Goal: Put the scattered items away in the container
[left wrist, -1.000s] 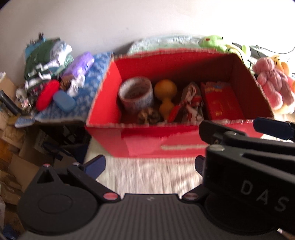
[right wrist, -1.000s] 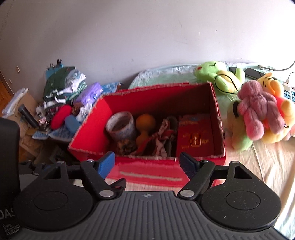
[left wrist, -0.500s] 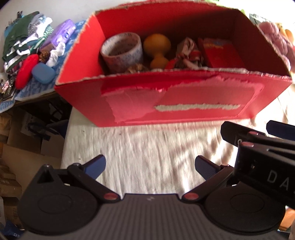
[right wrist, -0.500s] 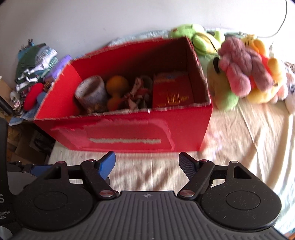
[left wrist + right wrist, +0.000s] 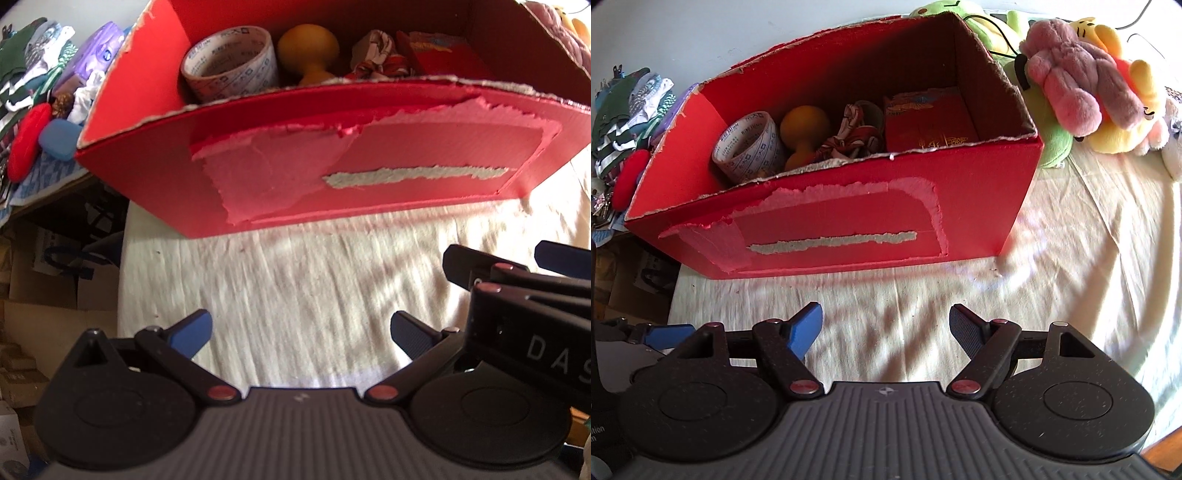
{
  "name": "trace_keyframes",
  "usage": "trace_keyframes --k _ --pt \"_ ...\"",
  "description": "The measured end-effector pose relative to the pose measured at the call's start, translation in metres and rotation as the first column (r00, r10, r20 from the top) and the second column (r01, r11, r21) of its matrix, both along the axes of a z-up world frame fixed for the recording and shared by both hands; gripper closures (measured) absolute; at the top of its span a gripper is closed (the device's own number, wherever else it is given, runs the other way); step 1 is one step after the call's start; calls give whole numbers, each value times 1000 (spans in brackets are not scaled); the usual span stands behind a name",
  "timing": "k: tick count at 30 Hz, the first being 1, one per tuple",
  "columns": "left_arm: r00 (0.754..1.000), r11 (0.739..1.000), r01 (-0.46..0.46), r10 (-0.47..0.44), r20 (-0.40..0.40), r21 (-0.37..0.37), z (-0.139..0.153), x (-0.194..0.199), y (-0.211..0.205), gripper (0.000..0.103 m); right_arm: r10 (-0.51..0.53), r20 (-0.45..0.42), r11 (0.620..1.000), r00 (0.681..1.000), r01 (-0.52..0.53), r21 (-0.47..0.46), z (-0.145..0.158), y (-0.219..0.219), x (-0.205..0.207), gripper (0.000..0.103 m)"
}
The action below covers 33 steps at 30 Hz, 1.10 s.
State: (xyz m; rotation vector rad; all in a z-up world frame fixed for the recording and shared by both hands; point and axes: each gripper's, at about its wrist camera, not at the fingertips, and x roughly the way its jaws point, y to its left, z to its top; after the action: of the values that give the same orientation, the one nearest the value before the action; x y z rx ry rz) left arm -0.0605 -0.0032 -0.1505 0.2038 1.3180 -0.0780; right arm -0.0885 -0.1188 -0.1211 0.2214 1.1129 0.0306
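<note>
Change: both views are tipping down; the box is sliding toward the top, more sheet showing.
Left view: left gripper (image 5: 301, 332) is hovering over the sheet (image 5: 314, 288), fingers apart, empty; the box (image 5: 369, 177) is sitting beyond, holding tape (image 5: 231, 64).
Right view: right gripper (image 5: 885, 328) is hanging empty, fingers apart, before the box (image 5: 979, 206); plush toys (image 5: 1082, 92) are lying just beside it, likely still unsorted.

Pink plush toy (image 5: 1075, 92) against yellow plush (image 5: 1126, 122) on cream bedsheet (image 5: 1089, 258).
</note>
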Motion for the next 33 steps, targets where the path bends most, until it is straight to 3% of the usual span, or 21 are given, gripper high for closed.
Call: trace_keyframes --k 11,33 --pt "998 999 49 -50 -25 -16 -3 1 6 0 -23 -46 1000 999 23 2 -3 10 1 25" --pt "992 998 64 -62 106 -14 44 7 6 0 40 27 998 999 -41 40 32 15 14 24"
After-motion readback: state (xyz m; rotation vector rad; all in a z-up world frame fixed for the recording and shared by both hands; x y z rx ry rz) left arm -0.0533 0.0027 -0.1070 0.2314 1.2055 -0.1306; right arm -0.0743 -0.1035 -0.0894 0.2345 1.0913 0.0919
